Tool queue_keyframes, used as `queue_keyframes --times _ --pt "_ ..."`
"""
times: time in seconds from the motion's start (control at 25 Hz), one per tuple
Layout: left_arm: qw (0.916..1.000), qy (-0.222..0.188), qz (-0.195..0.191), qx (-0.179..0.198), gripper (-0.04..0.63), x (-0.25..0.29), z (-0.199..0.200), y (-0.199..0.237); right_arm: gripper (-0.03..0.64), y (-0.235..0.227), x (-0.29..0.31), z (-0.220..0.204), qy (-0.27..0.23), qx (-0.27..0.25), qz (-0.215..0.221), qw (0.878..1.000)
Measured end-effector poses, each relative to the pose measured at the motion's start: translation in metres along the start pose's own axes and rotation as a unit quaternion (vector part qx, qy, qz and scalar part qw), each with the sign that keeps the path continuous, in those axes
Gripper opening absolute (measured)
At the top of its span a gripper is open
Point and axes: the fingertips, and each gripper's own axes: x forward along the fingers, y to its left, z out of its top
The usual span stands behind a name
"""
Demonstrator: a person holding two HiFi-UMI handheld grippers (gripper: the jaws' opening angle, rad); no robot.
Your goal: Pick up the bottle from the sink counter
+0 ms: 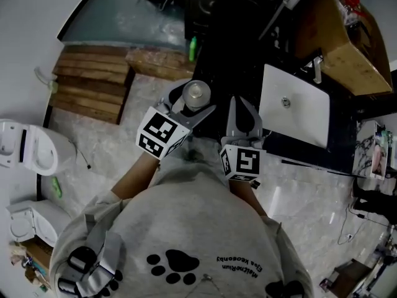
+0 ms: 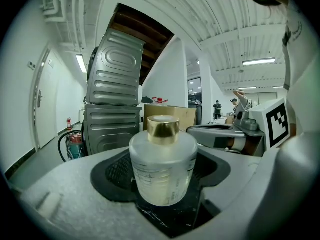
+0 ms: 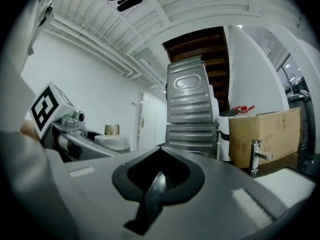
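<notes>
Left gripper (image 1: 192, 102) pinches a squat frosted bottle (image 2: 162, 166) round its wide body, a sound hold. Right gripper (image 3: 157, 178) has its jaws pressed together, empty. The bottle looks like glass: stiff, slippery, breakable.

Bathroom setting: toilet (image 1: 25, 149), white sink (image 1: 304, 113), faucet (image 1: 317, 68).

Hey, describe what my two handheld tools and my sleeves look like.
The left tool and right tool are grey plastic with broad, curved, black-lined jaws. Each carries a white cube printed with black square markers. You wear a grey top with a black paw print; its sleeves stop short of the wrists.
</notes>
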Motion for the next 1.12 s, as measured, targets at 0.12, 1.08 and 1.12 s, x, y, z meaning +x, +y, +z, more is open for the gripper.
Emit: queue_keyframes --times 0.12,1.08,1.12 --pt "1.0000 -0.004 0.000 -0.002 0.336 -0.006 0.001 -0.002 0.000 0.001 -0.001 0.001 0.005 -0.007 -0.006 1.000" --pt "0.9985 -0.024 0.045 0.018 0.336 -0.024 0.002 -0.009 0.000 0.028 -0.017 0.009 0.005 -0.026 0.010 1.000" --pt "0.9983 -0.027 0.049 0.018 0.336 -0.024 0.002 -0.009 0.000 0.027 -0.018 0.006 0.010 -0.031 0.012 0.999"
